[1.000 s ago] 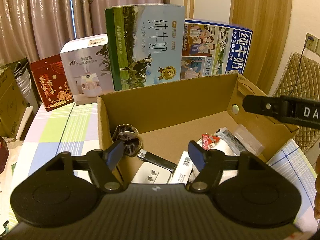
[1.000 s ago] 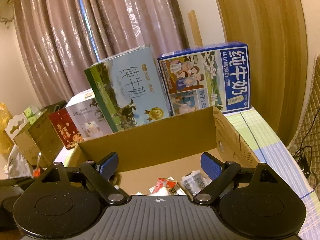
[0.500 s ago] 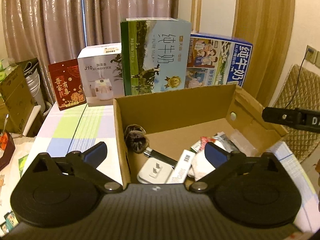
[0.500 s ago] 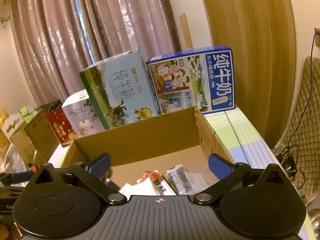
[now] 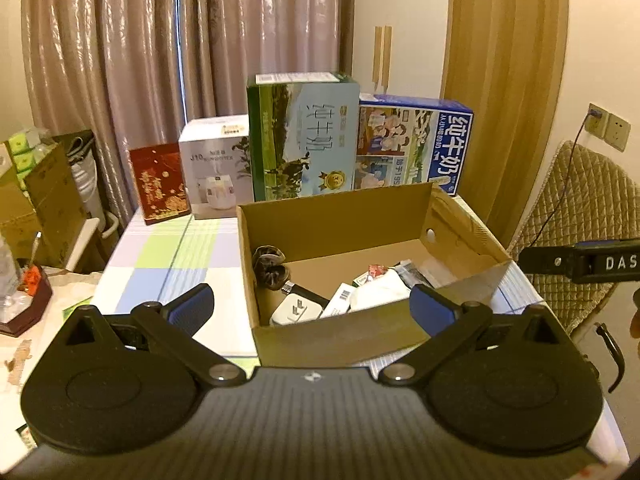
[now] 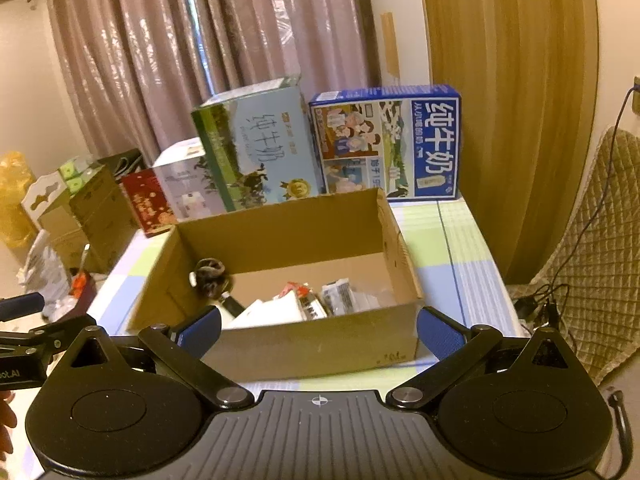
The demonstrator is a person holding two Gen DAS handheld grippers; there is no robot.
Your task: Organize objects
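Though near the cardboard box (image 5: 336, 336), both claws (image 5: 312, 310) (image 6: 318, 330) wide apart, empty.

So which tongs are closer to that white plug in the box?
Left. The left tongs hover just before the white plug; the right tongs sit farther right.

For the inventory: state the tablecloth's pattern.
Pastel checks, green, blue and white, on the tablecloth; clearest in left wrist view.

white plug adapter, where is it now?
In the left wrist view the adapter lies inside the cardboard box, in its near-left corner, just in front of the black stick.
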